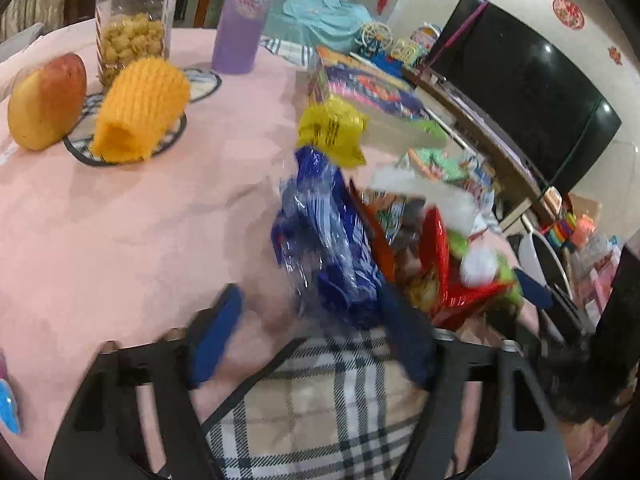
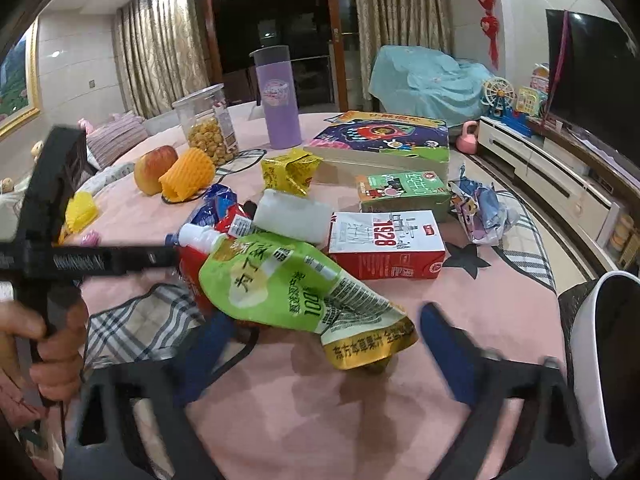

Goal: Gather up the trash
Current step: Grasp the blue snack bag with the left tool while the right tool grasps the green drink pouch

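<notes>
On a pink tablecloth [image 2: 304, 392], wrappers lie heaped beside the red carton [image 2: 386, 246], none visibly binned, so most collecting seems undone; the right gripper [image 2: 326, 344] gapes wide around a green juice pouch [image 2: 288, 284], the left gripper [image 1: 310, 342] wide by a blue wrapper [image 1: 324, 240].

You've got a trash pile mid-tabletop: green juice pouch [image 2: 288, 284] lying tilted on top w/ white cap up-left, crumpled blue wrapper [image 1: 328, 248] beside it, red wrapper [image 1: 440, 256] under. Yellow foil packet [image 2: 290, 172] sits crumpled behind; red 1928 carton [image 2: 386, 246] & green carton [image 2: 402, 192] lie flat, right of pouch.
</notes>
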